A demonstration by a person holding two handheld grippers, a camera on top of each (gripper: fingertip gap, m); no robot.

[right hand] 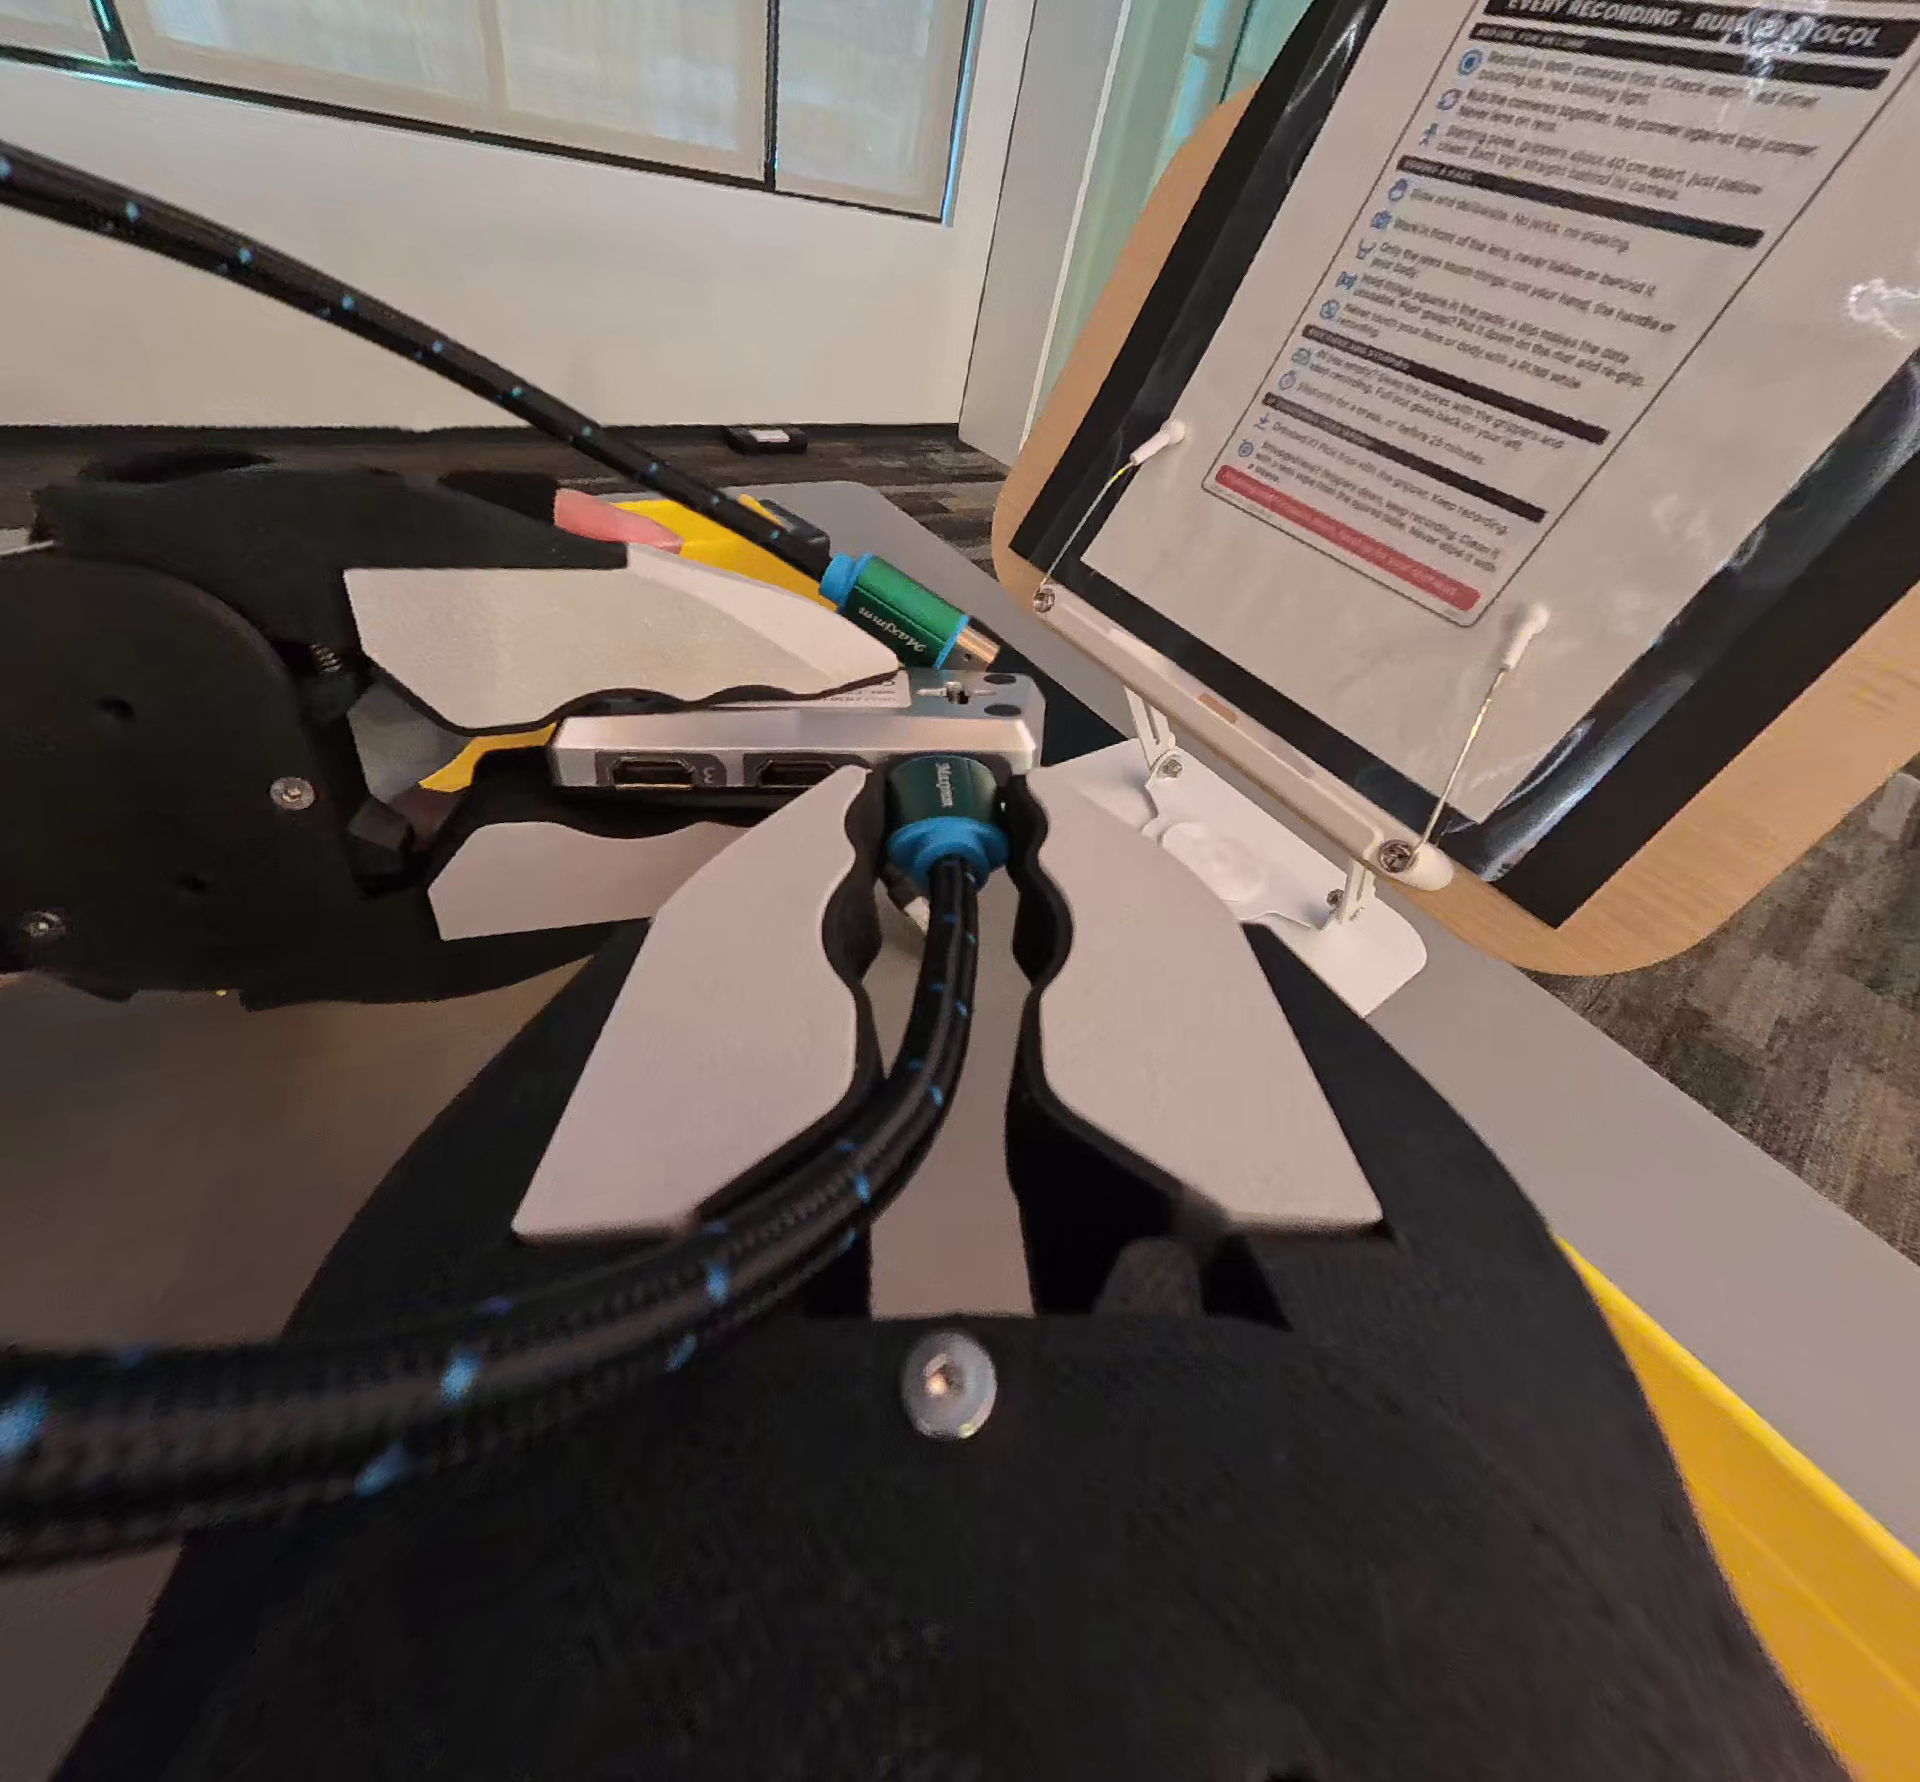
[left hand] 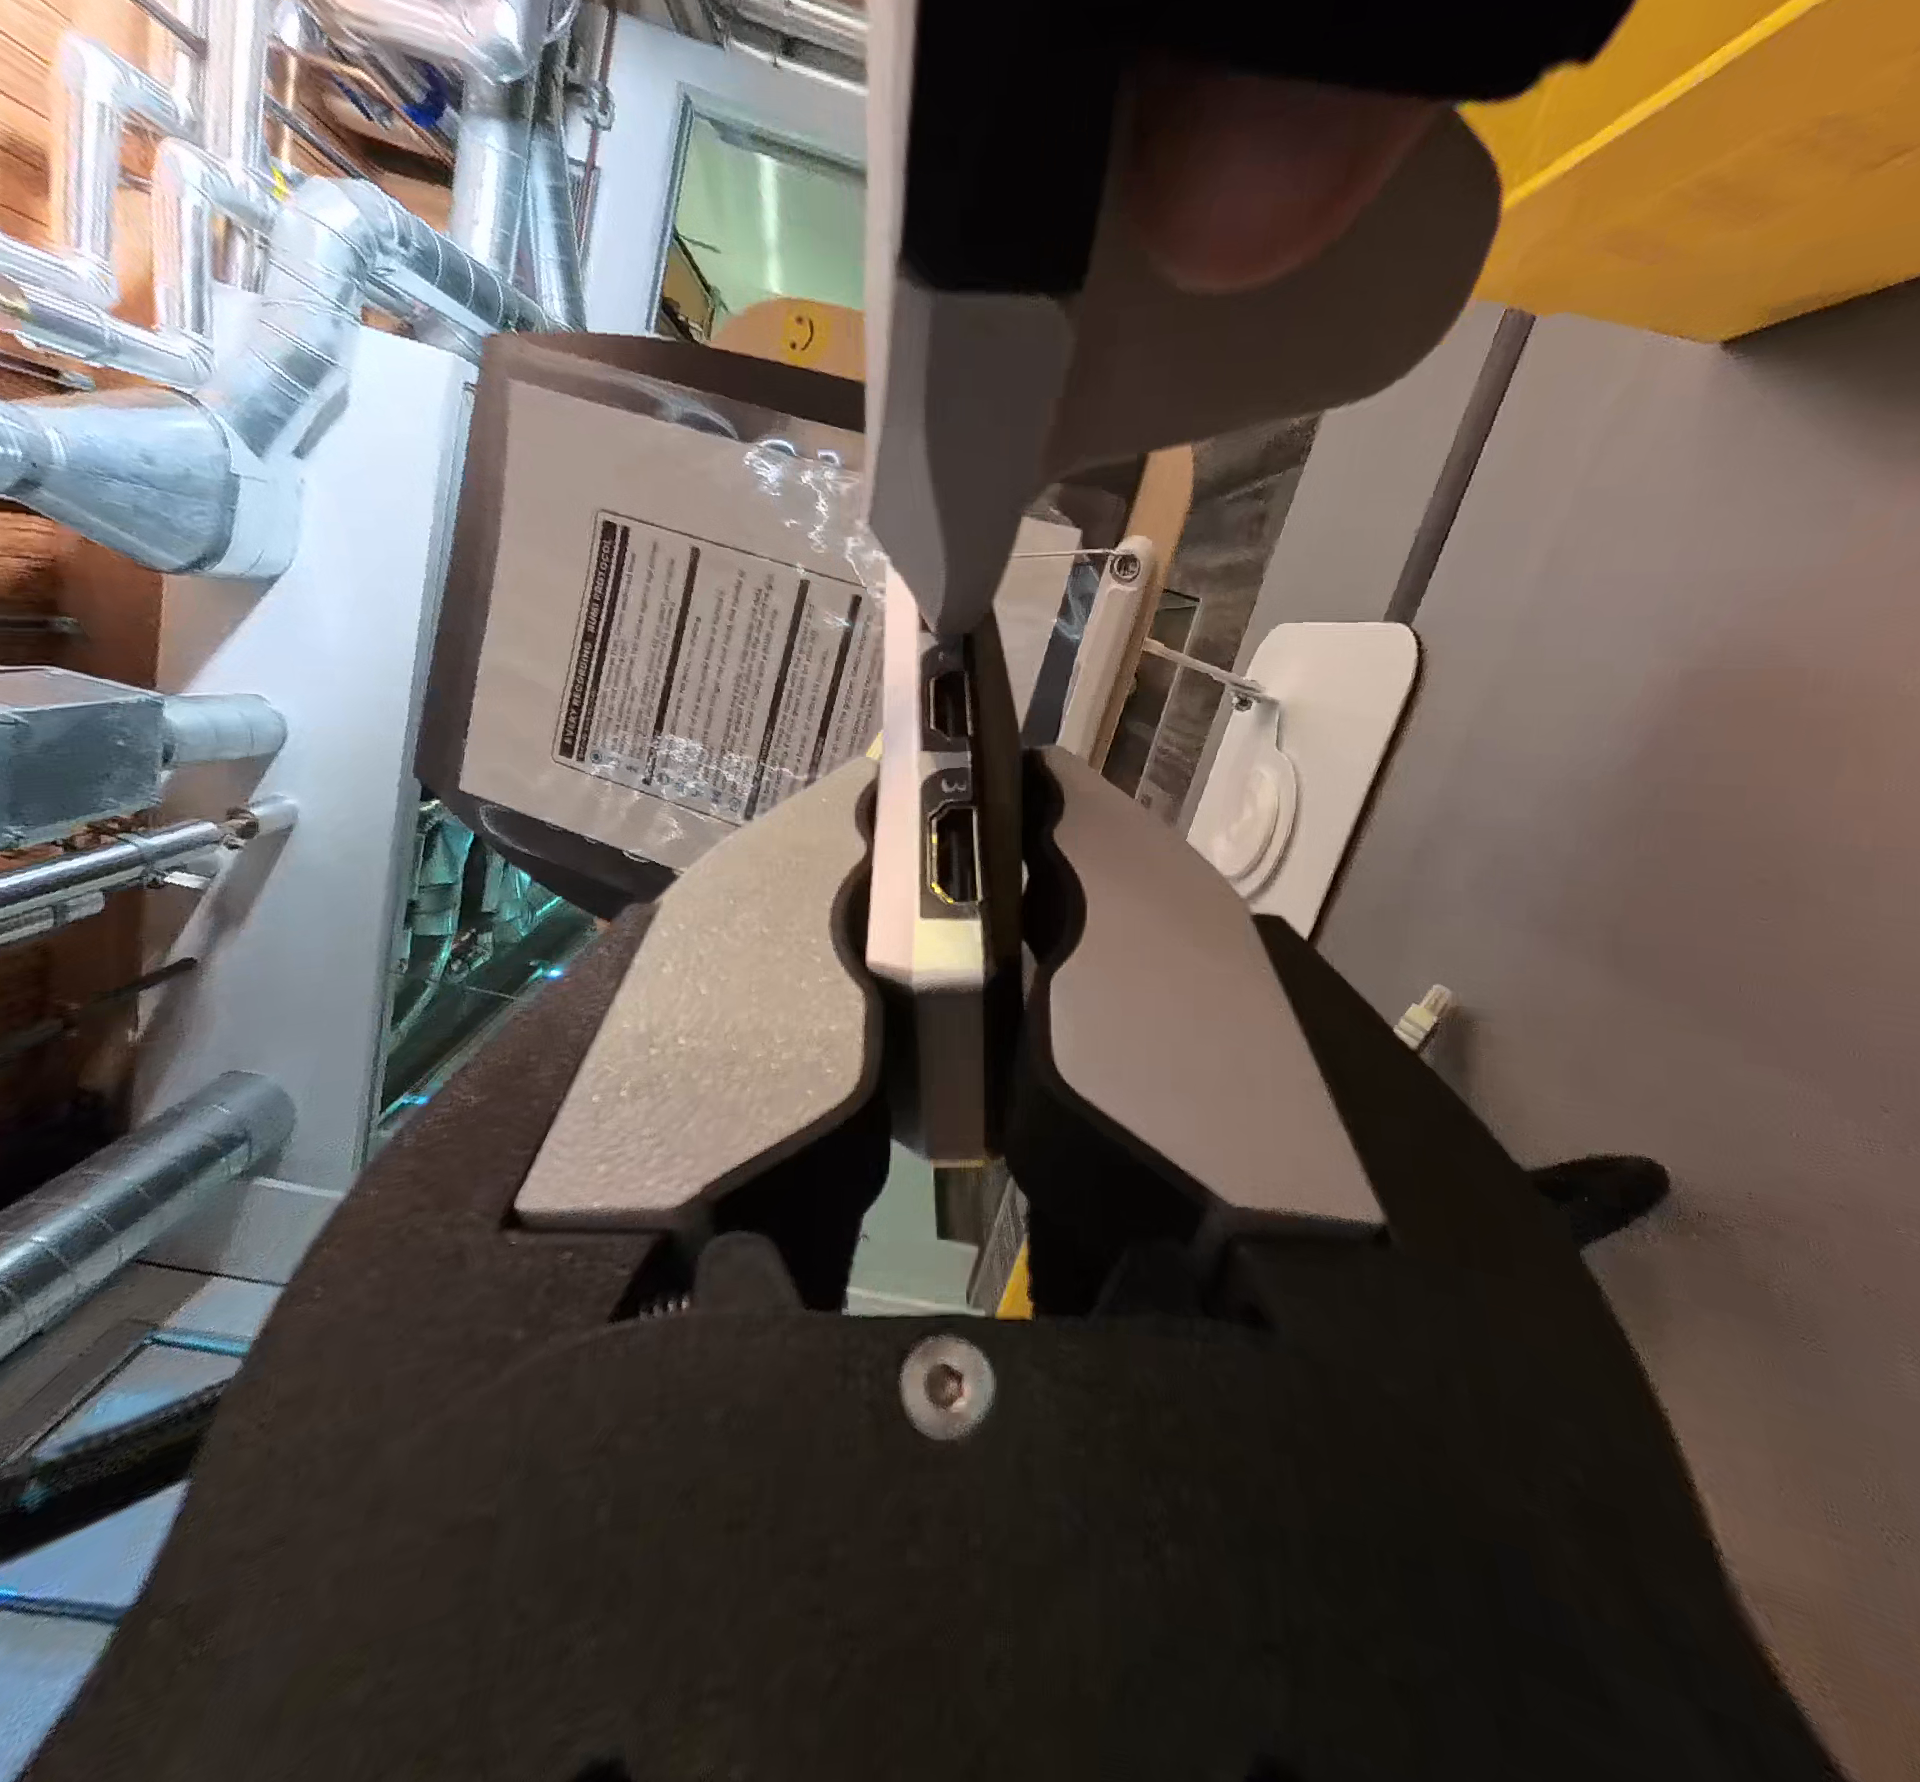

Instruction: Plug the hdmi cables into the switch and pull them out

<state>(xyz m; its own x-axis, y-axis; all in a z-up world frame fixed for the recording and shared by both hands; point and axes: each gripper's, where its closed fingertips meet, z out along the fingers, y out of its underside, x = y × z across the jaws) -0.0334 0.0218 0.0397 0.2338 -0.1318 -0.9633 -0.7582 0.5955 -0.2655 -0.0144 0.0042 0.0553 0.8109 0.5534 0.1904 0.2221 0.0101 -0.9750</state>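
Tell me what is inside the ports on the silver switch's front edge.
On the switch, two ports gape empty. The third takes the dark green plug held by the right gripper; its metal tip is hidden, so how deep it sits cannot be seen.

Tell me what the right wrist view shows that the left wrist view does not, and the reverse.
Only the right wrist view shows the cables: a green plug seated in the switch, with the right claw around it, and a second green plug behind the switch. Only the left wrist view shows silver ceiling pipes. Both show the left claw clamping the switch, two empty ports, and the instruction sheet on its stand.
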